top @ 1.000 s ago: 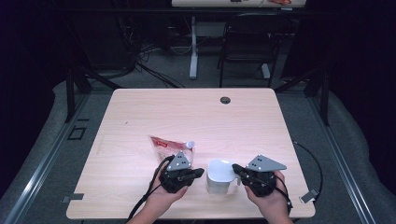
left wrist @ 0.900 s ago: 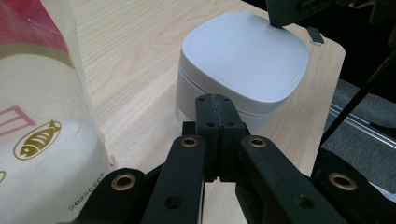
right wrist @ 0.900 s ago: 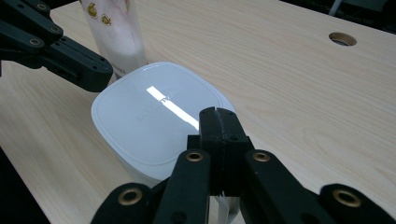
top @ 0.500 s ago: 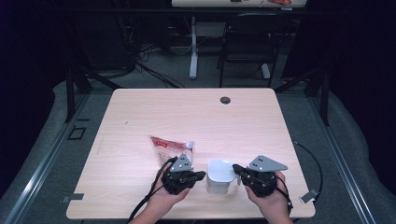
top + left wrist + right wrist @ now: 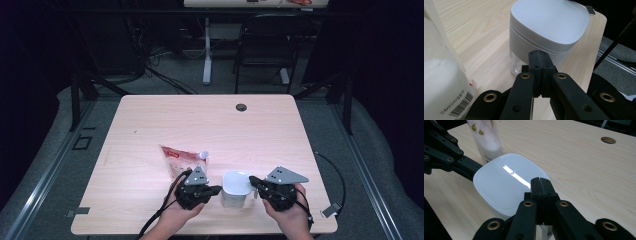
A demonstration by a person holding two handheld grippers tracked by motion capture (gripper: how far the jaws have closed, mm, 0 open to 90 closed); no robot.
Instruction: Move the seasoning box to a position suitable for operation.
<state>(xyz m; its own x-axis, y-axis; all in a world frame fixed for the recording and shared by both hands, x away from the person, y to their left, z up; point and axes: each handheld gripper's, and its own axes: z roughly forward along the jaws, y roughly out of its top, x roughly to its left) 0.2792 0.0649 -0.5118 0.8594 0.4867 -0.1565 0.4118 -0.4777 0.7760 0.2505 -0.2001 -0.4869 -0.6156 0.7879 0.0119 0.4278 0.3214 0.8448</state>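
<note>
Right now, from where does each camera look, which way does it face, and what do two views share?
High view: above the near table edge, facing forward and down; both hands and the pouch show.
Left gripper view: rides the left gripper, facing the jar; shut jaws show.
Right gripper view: rides the right gripper, facing the jar lid; shut jaws show.
All share the jar.

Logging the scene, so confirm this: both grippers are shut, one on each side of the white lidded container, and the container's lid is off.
One thing is wrong: the lid is on. The left gripper view shows it seated on the container. The left gripper and the right gripper are shut, one either side.
</note>
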